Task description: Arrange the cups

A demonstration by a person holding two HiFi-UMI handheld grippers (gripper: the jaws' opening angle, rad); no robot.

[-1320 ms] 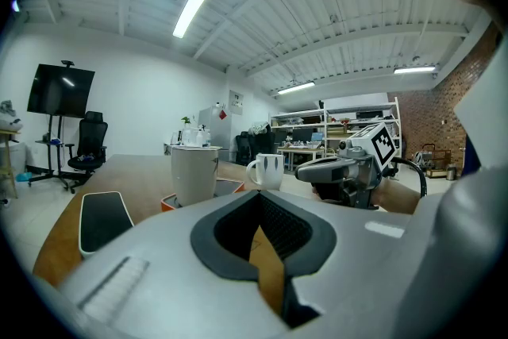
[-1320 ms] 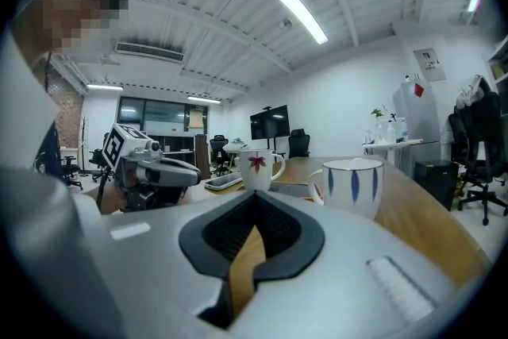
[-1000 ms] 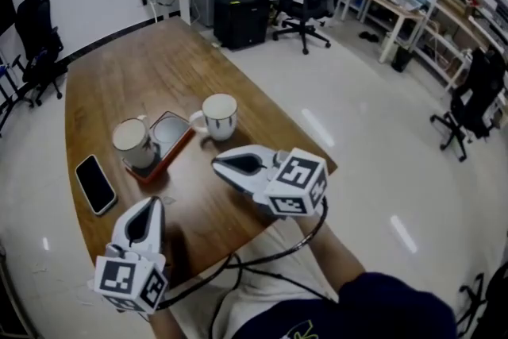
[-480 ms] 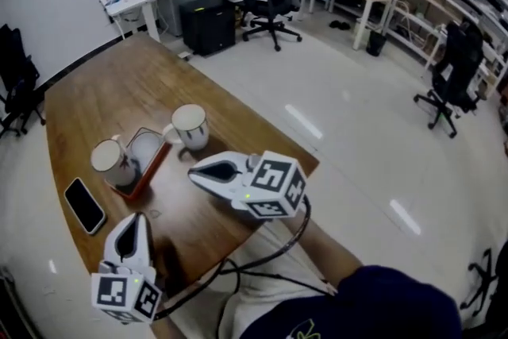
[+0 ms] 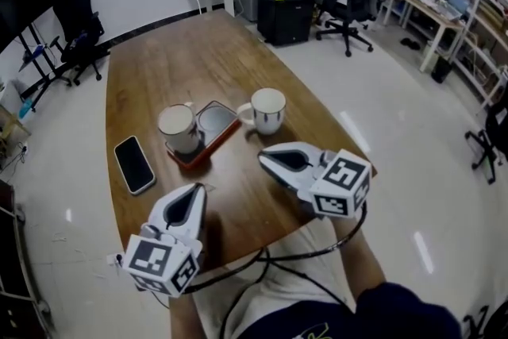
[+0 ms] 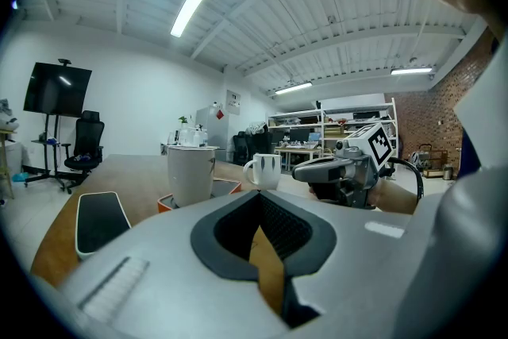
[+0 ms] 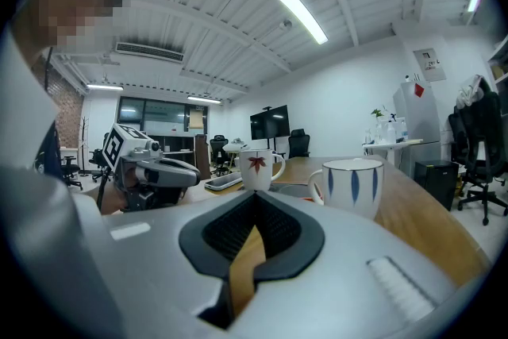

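Change over last sec: only the head view's framing, swung round w/ the room. No shift among cups, tray, phone or either hand-held gripper. Meaning for task: nothing arranged so far, layout as it was; prob. a pause before the first reach.

Left hand-held gripper (image 5: 201, 187): closed, tips together, nothing between them. Low over near edge of counter (image 5: 175, 52), nose toward the tray.

Right hand-held gripper (image 5: 263, 158): closed too, empty. Over near-right part of counter, nose aimed across toward the cups.

Leaf cup (image 5: 178, 128): upright on left half of orange tray (image 5: 221, 120). Seen from left hand-held gripper: ahead and a bit left, apart, no contact. Phone (image 5: 134, 163) flat on the wood further left, near the tray, not touching.

Striped cup (image 5: 266, 109): upright on bare wood just beside tray's right end, handle toward the tray. Seen from right hand-held gripper: ahead and a bit right, near but clear of the tips; leaf cup beyond, almost dead ahead.

Guess at next step: striped cup onto the free half of tray, beside leaf cup. Needed first: jaws apart, then approach at rim or handle. Risk: smooth glazed wall, slip or tip under a narrow pinch; also a knock on the tray edge w/ the handle facing it.
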